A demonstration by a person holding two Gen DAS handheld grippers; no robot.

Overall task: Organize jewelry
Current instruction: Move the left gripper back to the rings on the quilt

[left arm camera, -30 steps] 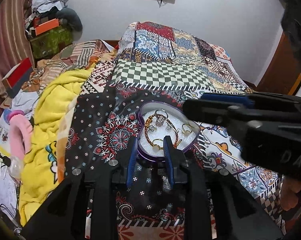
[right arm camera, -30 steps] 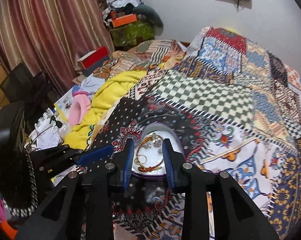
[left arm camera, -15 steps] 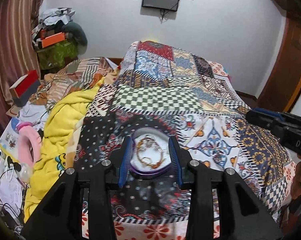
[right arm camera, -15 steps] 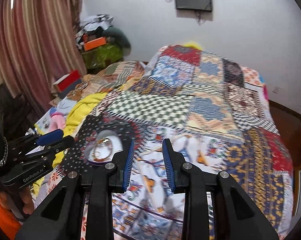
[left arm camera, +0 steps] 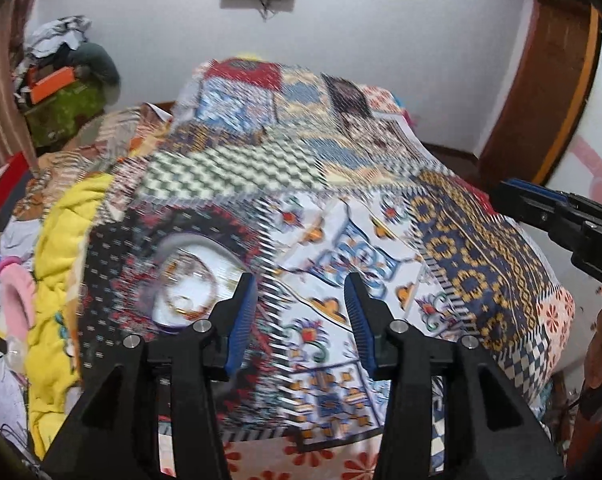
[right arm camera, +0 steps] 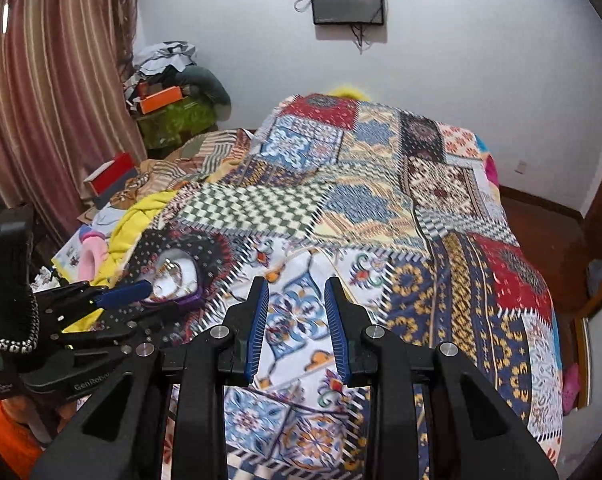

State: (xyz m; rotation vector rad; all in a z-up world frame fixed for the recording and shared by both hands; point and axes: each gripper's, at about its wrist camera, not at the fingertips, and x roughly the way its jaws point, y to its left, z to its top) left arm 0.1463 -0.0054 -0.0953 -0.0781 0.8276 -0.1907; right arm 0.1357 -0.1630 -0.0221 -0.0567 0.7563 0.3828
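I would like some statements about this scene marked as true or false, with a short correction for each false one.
1. The left tool is open and holds nothing. True.
2. The jewelry box lies on the patchwork bedspread. True.
3. The right tool is shut on a bracelet. False: its fingers stand apart with only the bedspread showing between them.
4. The jewelry box is closed with a lid. False: it is open, and gold-coloured pieces lie on its white lining.
5. A yellow blanket lies beside the bedspread, on the box's side. True.
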